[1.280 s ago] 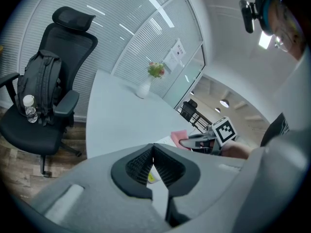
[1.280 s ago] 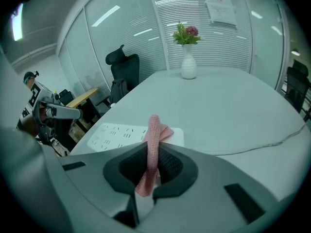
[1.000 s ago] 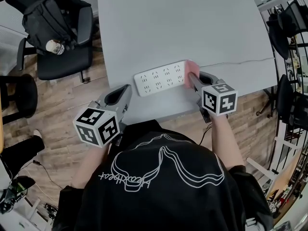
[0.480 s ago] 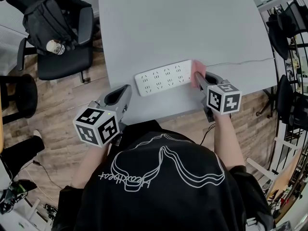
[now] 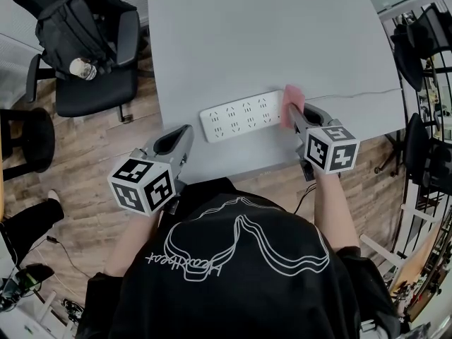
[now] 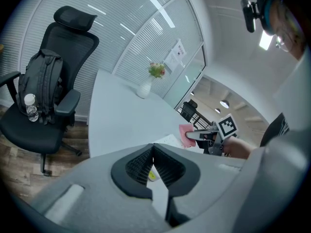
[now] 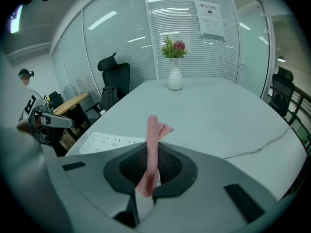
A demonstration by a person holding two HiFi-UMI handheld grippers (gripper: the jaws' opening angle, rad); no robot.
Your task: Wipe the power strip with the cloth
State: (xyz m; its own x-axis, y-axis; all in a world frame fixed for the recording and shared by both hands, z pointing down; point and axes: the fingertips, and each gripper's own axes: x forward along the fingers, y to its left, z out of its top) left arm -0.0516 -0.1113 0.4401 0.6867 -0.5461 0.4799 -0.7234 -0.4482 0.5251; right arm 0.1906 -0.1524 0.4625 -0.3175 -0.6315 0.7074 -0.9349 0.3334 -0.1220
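Observation:
A white power strip (image 5: 239,115) lies flat near the front edge of the grey table (image 5: 268,41), its thin cable (image 5: 353,93) running off to the right. My right gripper (image 5: 292,113) is shut on a pink cloth (image 5: 293,103), held just off the strip's right end; in the right gripper view the cloth (image 7: 152,149) stands up pinched between the jaws, with the power strip (image 7: 109,141) to the left. My left gripper (image 5: 176,141) hovers at the table's front edge, left of the strip, jaws shut with nothing in them. In the left gripper view, my left gripper (image 6: 153,166) points toward the cloth (image 6: 186,134).
A white vase (image 7: 175,77) with flowers stands at the table's far end. A black office chair (image 5: 92,55) carrying a backpack and a bottle sits left of the table. More chairs (image 5: 424,37) and racks crowd the right side.
My right gripper has carried the pink cloth rightward, from over the strip's right end to just beyond it. The left gripper has stayed where it was.

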